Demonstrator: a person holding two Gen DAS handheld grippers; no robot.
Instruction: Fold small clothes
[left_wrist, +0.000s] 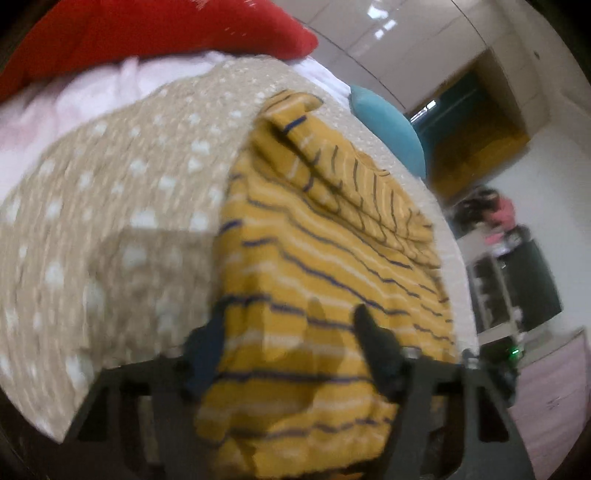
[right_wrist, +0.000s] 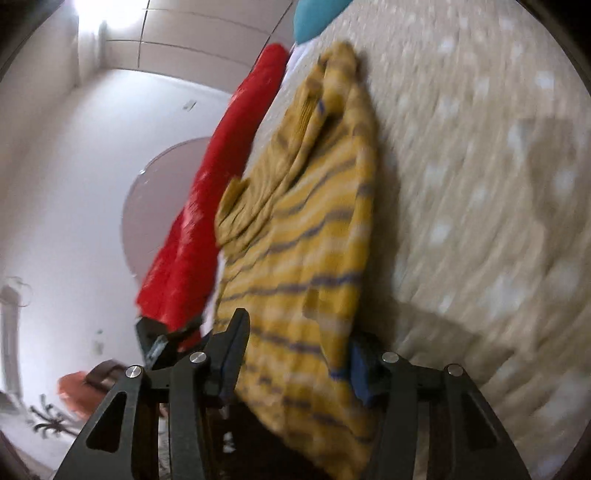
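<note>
One mustard-yellow knit garment with navy and white stripes (left_wrist: 325, 258) lies on a beige bedspread with white spots (left_wrist: 110, 206), partly folded: in the left wrist view a sleeve or side panel is already turned over the body toward 1 o'clock, and in the right wrist view bunched fabric sits at 11 o'clock on the garment's far end. Its near hem runs between the jaws of both tools. The left gripper (left_wrist: 291, 332) straddles the hem at 6 o'clock, jaws half apart, with cloth between them; motion blur hides whether the pads press on it, so a grasp cannot be confirmed. The right gripper (right_wrist: 295, 350) frames the opposite end of the same hem, the fabric passing between its black finger and its blue pad; again blur leaves it unclear whether it is clenched on the cloth or merely around it. A red cushion (left_wrist: 166, 33) and a teal pillow (left_wrist: 388, 122) sit at the far edge of the bed. Judged from this, the side folds look begun, while the bottom-to-top fold and final tidying remain undone.
</note>
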